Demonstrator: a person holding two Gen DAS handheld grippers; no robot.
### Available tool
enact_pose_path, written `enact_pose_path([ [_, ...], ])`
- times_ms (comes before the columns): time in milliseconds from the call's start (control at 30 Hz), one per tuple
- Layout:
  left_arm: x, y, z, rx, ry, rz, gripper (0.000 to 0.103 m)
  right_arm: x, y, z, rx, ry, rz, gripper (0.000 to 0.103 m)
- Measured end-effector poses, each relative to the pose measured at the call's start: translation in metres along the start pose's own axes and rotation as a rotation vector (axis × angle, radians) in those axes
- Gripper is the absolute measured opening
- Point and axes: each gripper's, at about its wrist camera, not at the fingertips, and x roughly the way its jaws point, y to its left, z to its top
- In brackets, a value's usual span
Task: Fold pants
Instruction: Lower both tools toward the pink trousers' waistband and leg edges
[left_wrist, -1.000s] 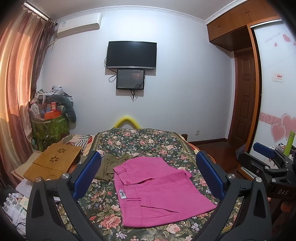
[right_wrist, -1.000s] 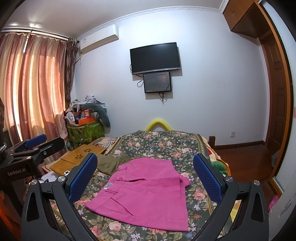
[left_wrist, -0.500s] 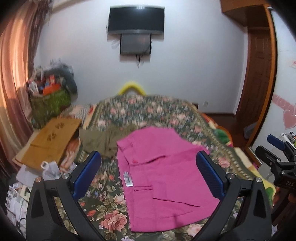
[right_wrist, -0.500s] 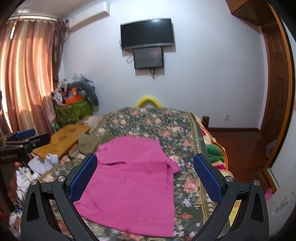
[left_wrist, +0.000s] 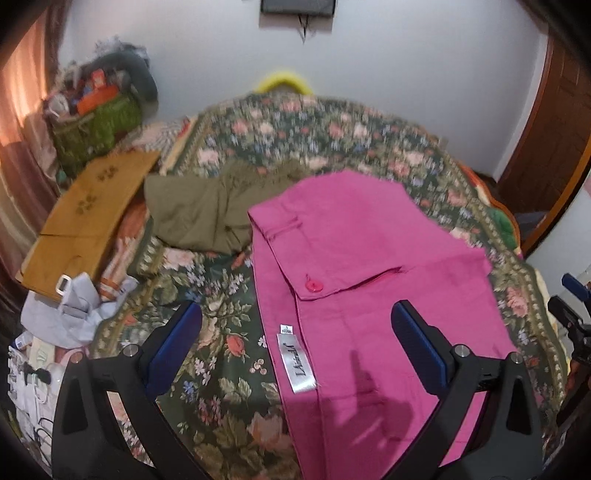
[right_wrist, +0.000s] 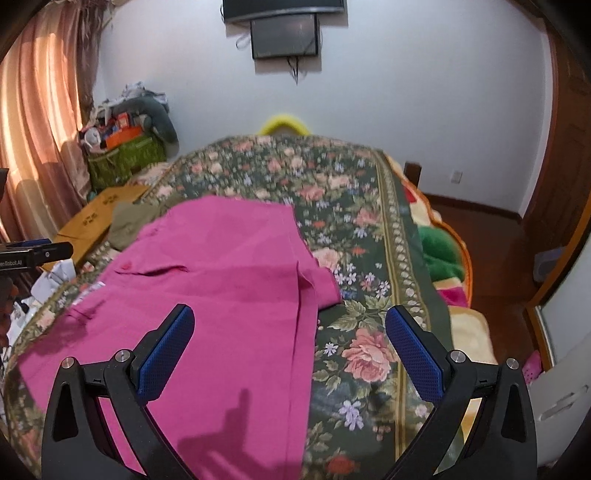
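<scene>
Pink pants (left_wrist: 369, 266) lie flat on a floral bedspread (left_wrist: 221, 369), with a pink button (left_wrist: 314, 285) and a white label (left_wrist: 295, 362) at the waist on the left. My left gripper (left_wrist: 295, 332) is open and empty above the waist edge. The pink pants (right_wrist: 207, 280) show in the right wrist view too. My right gripper (right_wrist: 288, 332) is open and empty above their right edge. The right gripper also shows at the right rim of the left view (left_wrist: 574, 314).
Olive green pants (left_wrist: 210, 206) lie behind the pink ones. A wooden lap tray (left_wrist: 88, 214) and white bags (left_wrist: 77, 314) sit at the left bedside. A green basket of clutter (right_wrist: 125, 155) stands by the curtain. A wooden door (right_wrist: 561, 155) is at the right.
Both grippers have tilted down and moved closer to the bed. The pants now fill more of both views. Both stay open.
</scene>
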Motion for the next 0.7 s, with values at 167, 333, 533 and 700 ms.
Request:
enact_pose_path([
  [167,0.043,0.002,0.007,0.032,0.097,0.049,0.103,0.030,-0.009,0.005,0.002,0.052,0.017,0.102],
  [333,0.066,-0.004,0.009,0.116,0.125,0.077,0.096,0.057,-0.018,0.011,0.062,0.095,0.083,0.097],
  [533,0.084,-0.010,0.008,0.143,0.197,0.018,0.072,0.081,-0.020,0.019,0.064,0.145,0.137,0.087],
  [700,0.089,-0.013,0.007,0.132,0.227,-0.040,0.066,0.098,-0.019,0.027,0.023,0.180,0.151,0.073],
])
